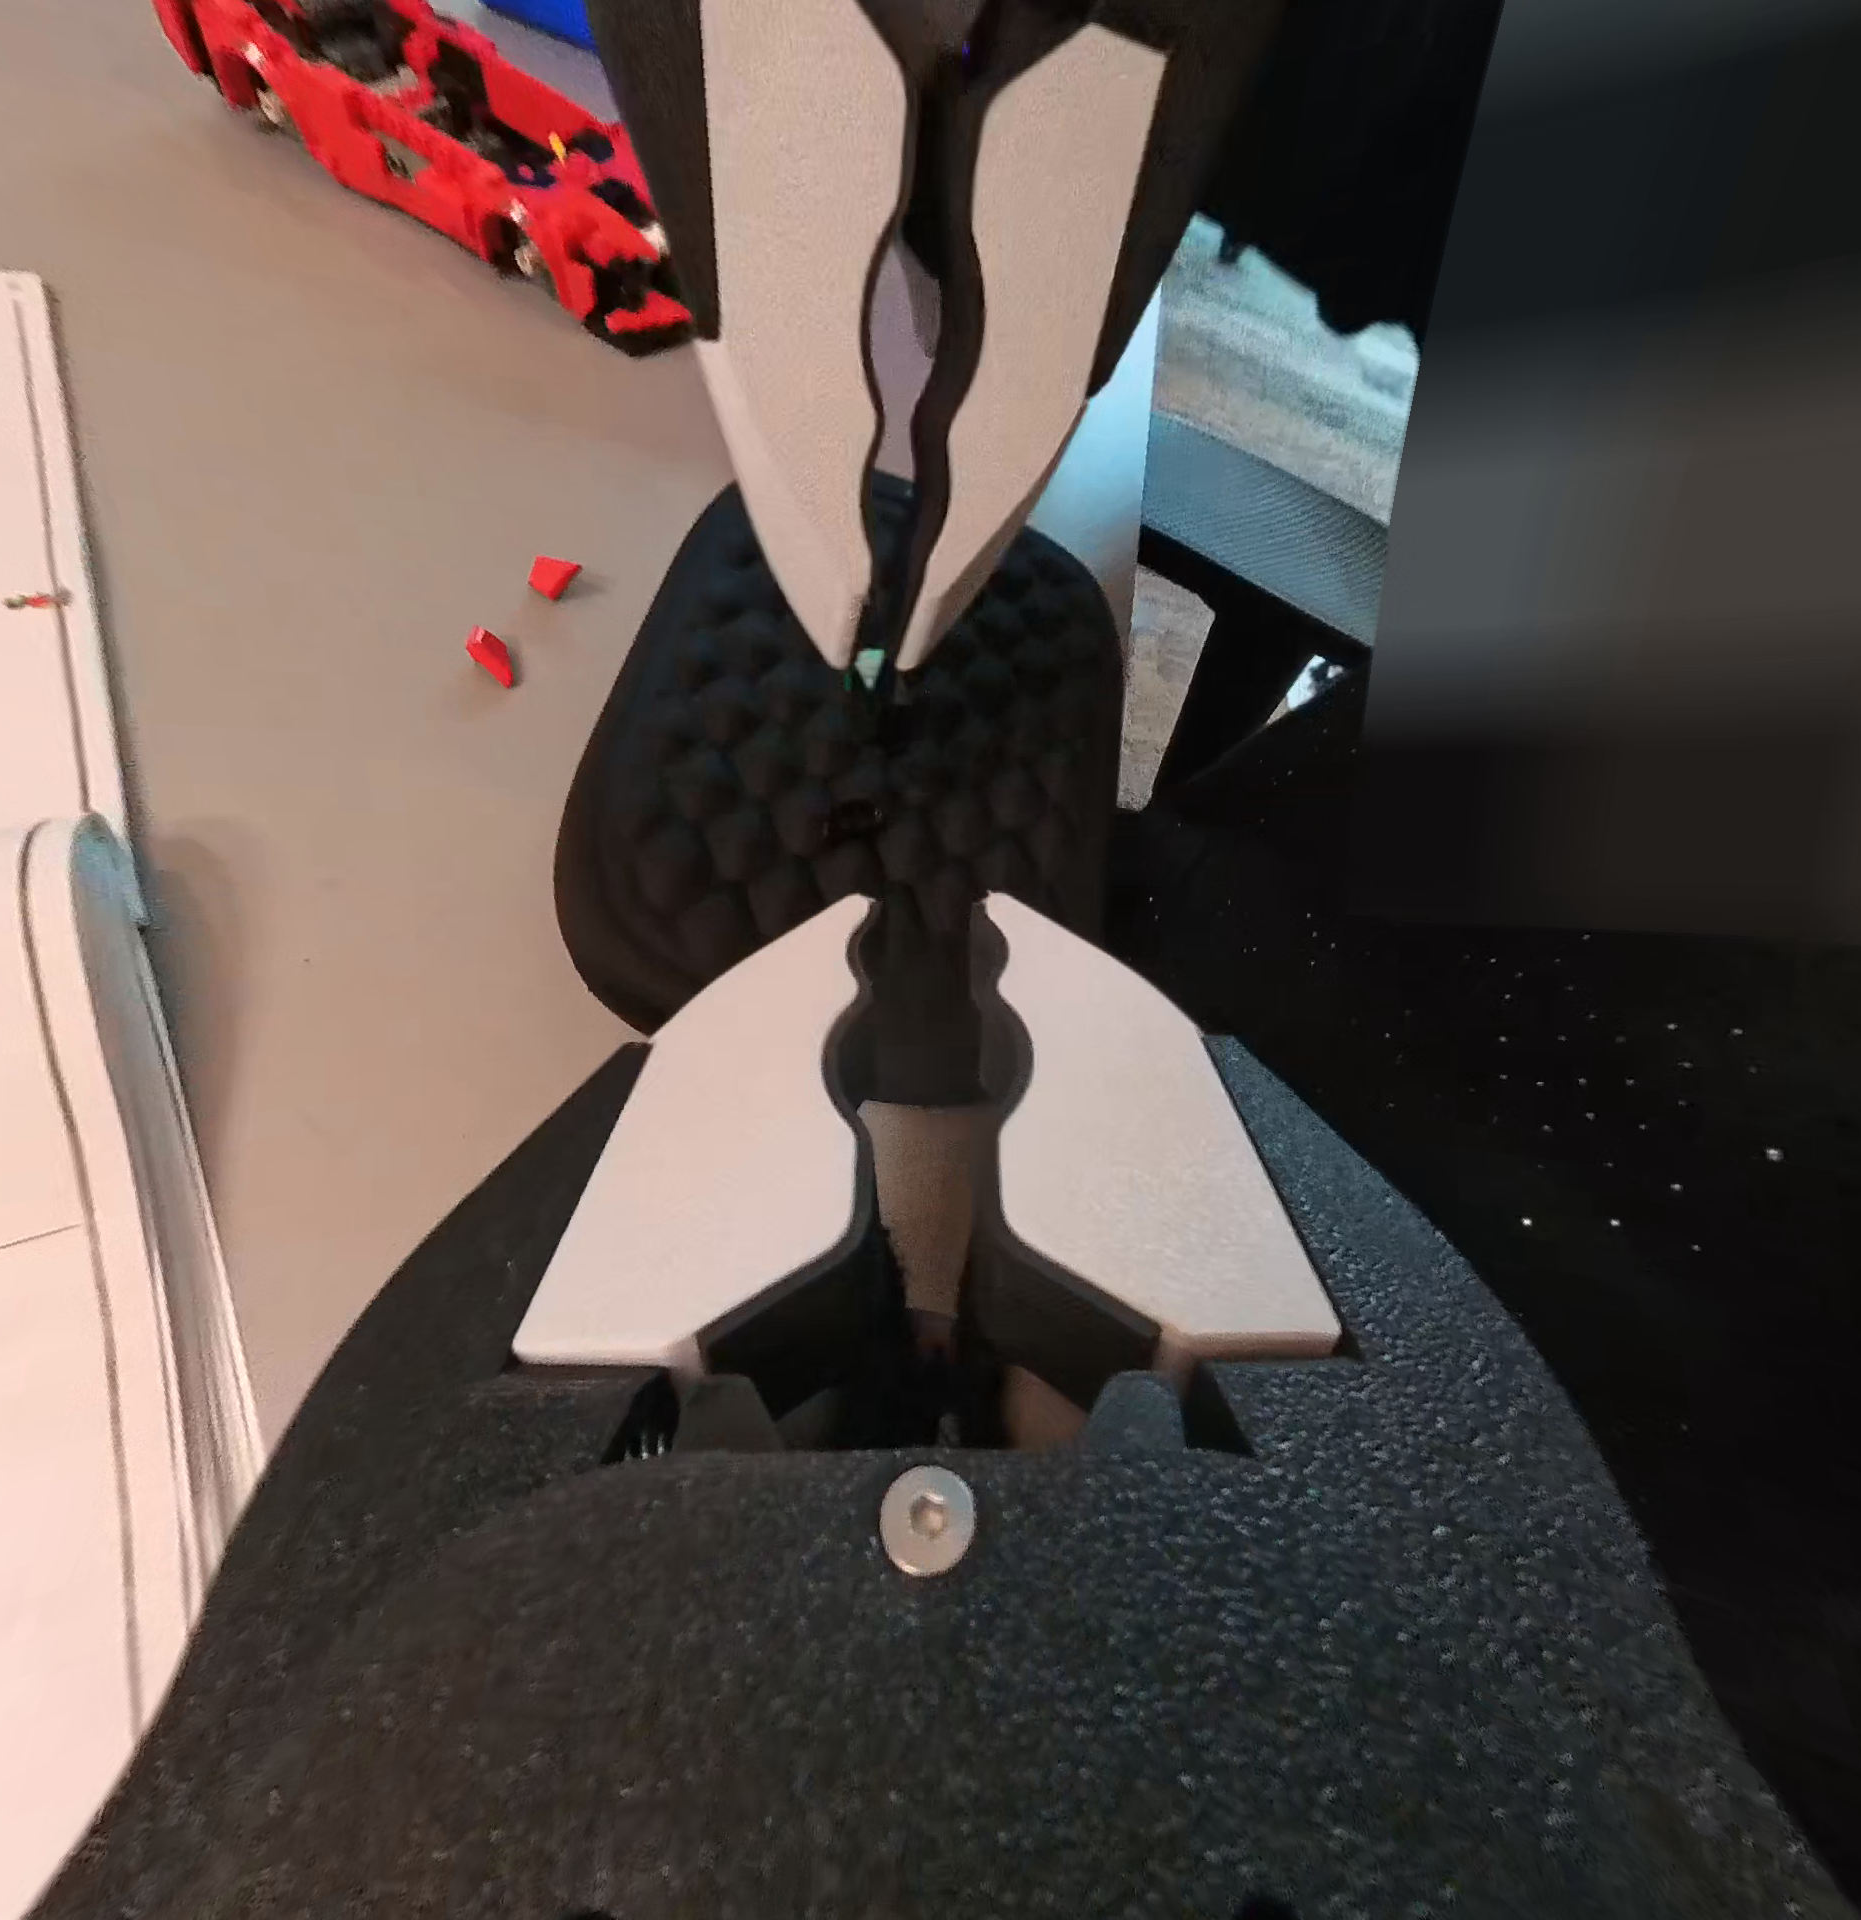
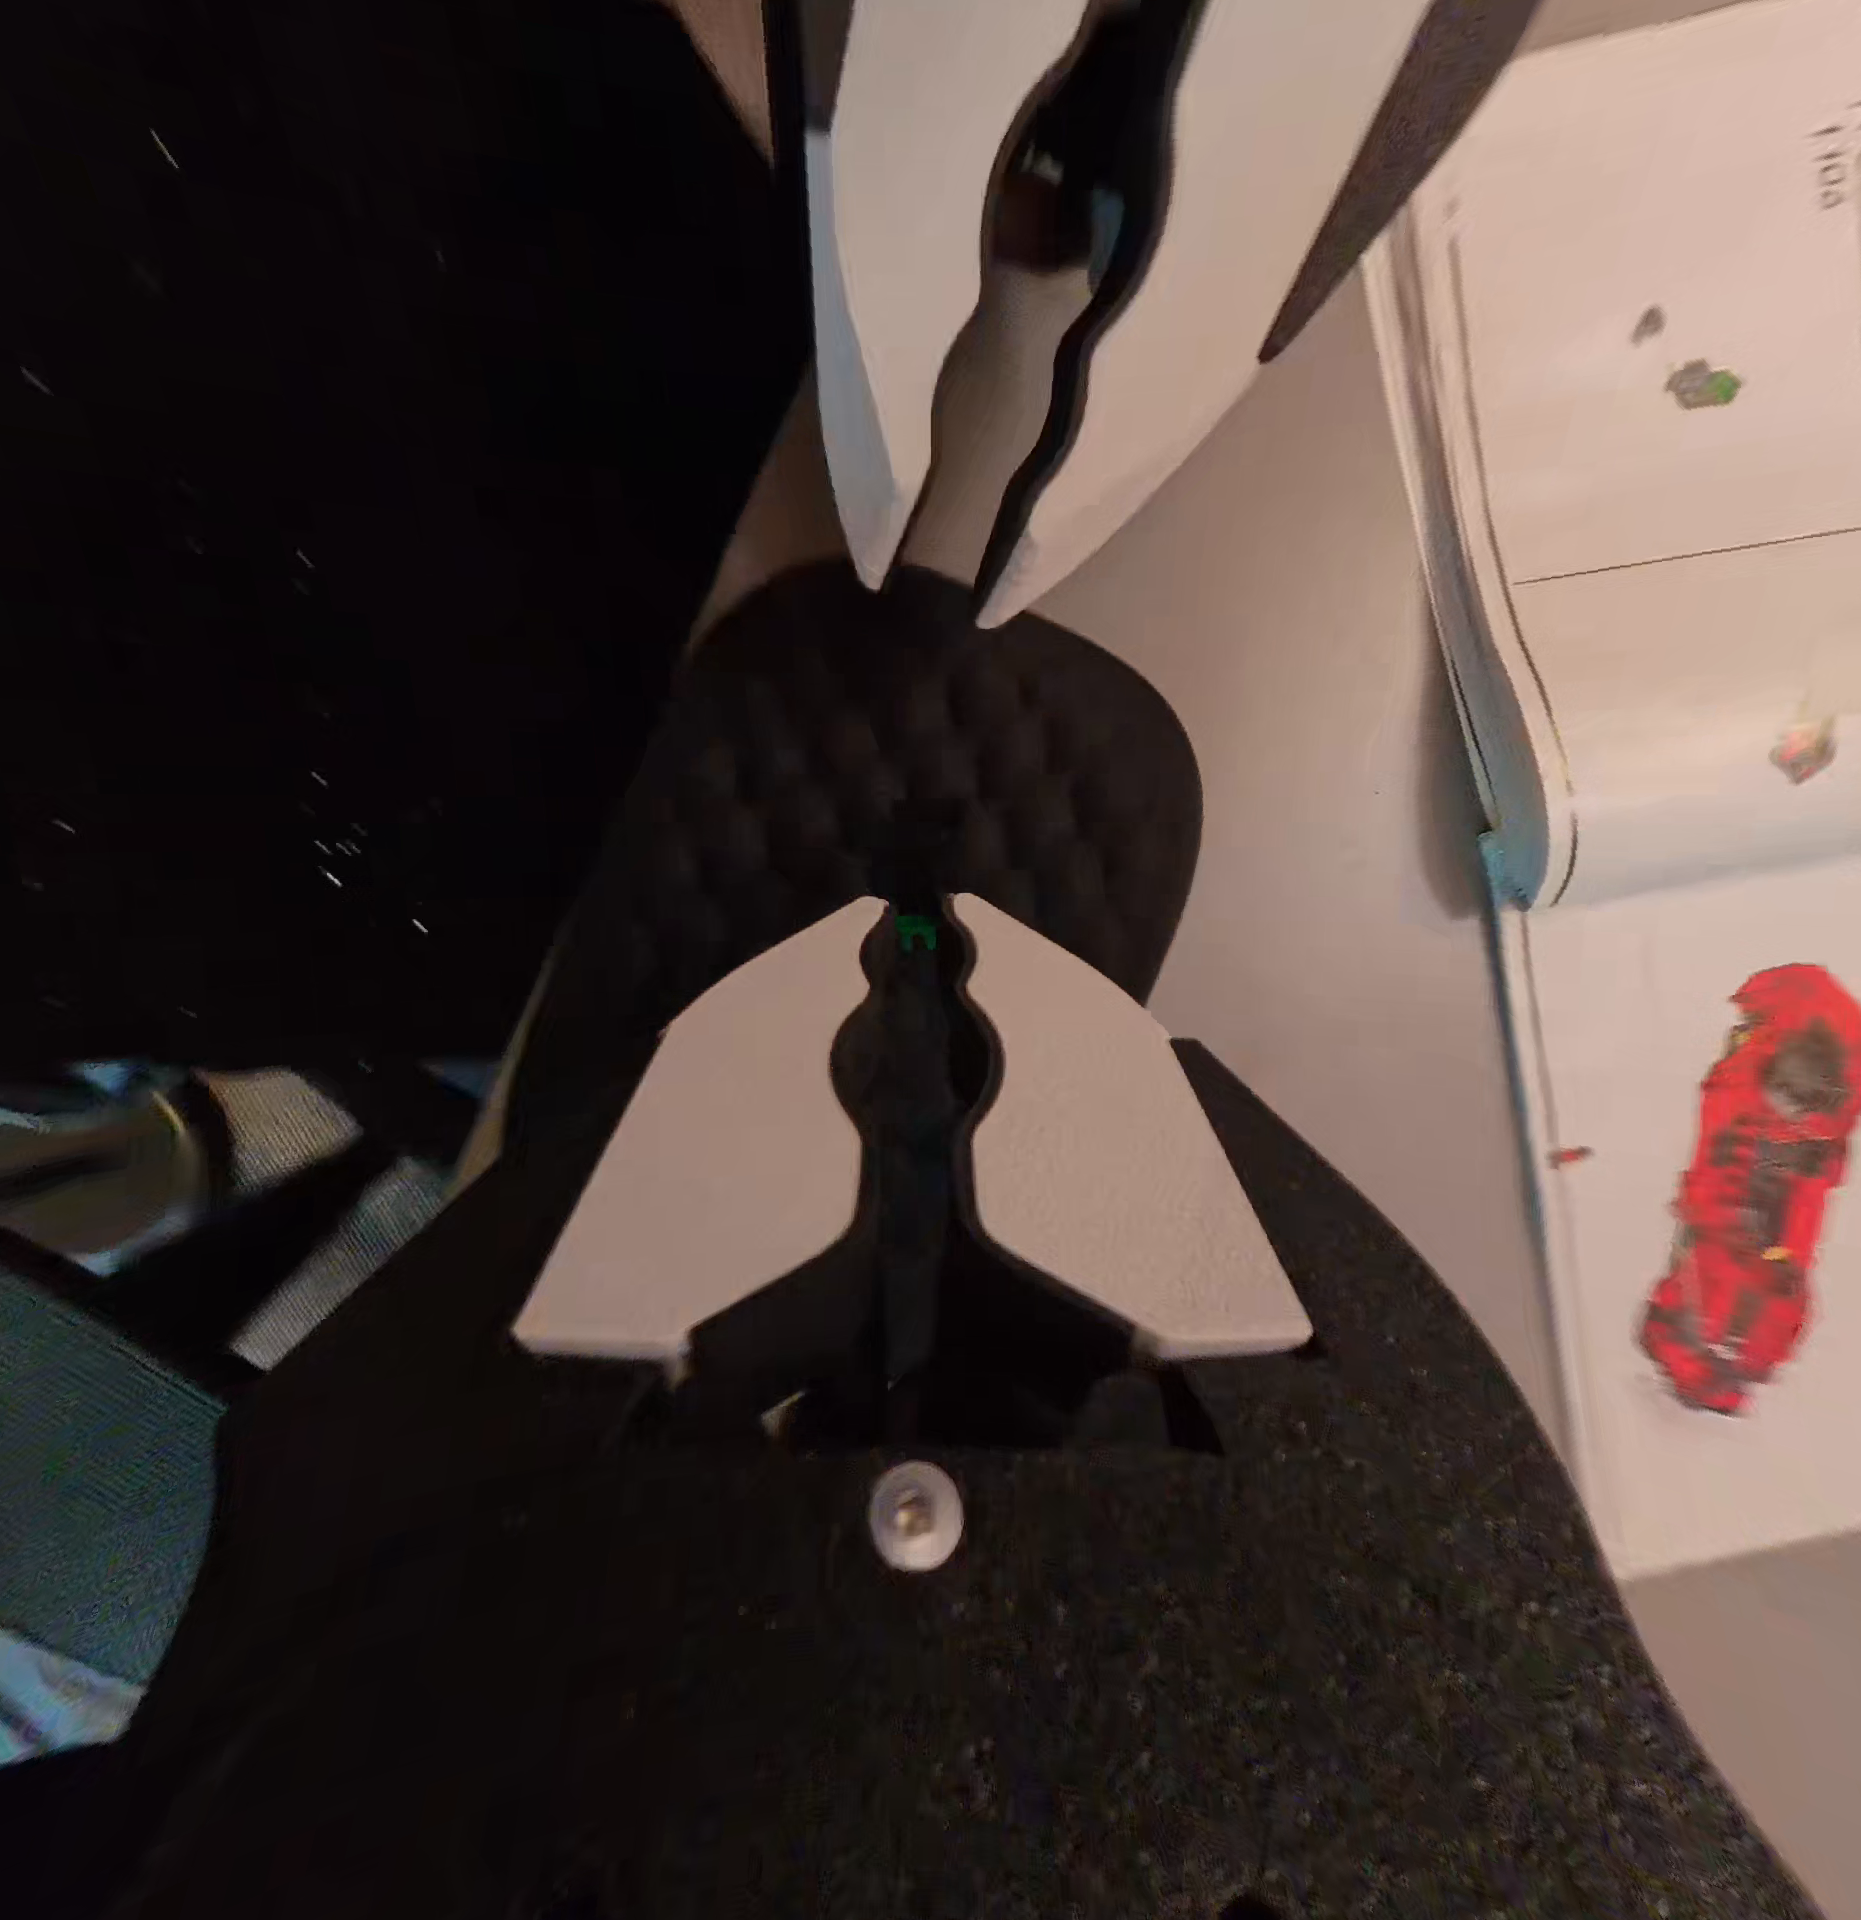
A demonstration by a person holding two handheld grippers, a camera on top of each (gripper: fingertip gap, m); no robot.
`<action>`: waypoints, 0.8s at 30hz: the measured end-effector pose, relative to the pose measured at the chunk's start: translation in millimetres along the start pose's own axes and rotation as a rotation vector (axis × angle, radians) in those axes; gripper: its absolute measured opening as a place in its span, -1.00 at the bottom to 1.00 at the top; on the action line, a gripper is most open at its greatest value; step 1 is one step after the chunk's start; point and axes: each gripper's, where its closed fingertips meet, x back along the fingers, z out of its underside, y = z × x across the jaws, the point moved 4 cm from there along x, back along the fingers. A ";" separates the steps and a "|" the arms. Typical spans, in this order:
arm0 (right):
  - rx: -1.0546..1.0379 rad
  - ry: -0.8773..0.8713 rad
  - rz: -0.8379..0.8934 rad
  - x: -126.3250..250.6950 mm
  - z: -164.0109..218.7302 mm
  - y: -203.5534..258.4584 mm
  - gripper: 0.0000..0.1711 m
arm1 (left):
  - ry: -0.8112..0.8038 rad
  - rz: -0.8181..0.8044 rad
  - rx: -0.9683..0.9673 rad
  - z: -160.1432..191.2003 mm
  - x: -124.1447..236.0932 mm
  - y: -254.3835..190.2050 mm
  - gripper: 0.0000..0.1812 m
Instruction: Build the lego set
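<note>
My right gripper [image 2: 920,902] is shut on a small green piece [image 2: 918,930] at its fingertips. It also shows in the left wrist view [image 1: 876,652], coming down from the top with the green piece [image 1: 868,665]. My left gripper [image 1: 923,902] faces it tip to tip, its jaws a narrow gap apart; I cannot tell if anything is between them. It also shows in the right wrist view [image 2: 931,601]. A black bumpy pad [image 1: 760,748] lies behind both sets of tips at the table's edge. The red Lego car [image 1: 427,156] stands farther off on the table.
Two loose red pieces [image 1: 552,577] [image 1: 490,657] lie on the beige table [image 1: 334,468]. White sheets or a booklet [image 2: 1684,623] carry a few small pieces [image 2: 1700,387], with the car [image 2: 1767,1195] beside them. Beyond the table's edge are dark floor and a chair base [image 2: 126,1153].
</note>
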 end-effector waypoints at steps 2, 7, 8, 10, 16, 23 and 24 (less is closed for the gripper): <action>0.081 0.092 0.006 -5.2 0.8 -3.2 -0.91 | 0.022 0.003 0.004 2.6 -4.9 0.4 -0.83; 0.190 0.157 -0.019 -10.8 -1.1 -3.8 -0.91 | 0.046 -0.004 0.000 5.4 -11.6 1.4 -0.82; 0.192 0.170 -0.016 -11.7 -1.9 -4.2 -0.91 | 0.047 -0.006 0.000 5.7 -12.0 1.9 -0.82; 0.187 0.182 -0.023 -13.5 -3.8 -3.6 -0.91 | 0.043 -0.008 0.005 5.6 -12.6 2.8 -0.82; 0.169 0.222 -0.015 -18.0 -7.3 -4.2 -0.92 | 0.041 -0.020 0.008 6.3 -13.4 5.1 -0.82; 0.121 0.253 -0.020 -19.7 -6.3 -4.5 -0.92 | 0.043 -0.068 -0.035 2.6 -14.9 6.2 -0.84; 0.104 0.252 -0.021 -20.0 -5.9 -4.3 -0.92 | 0.043 -0.078 -0.046 1.8 -15.3 6.1 -0.85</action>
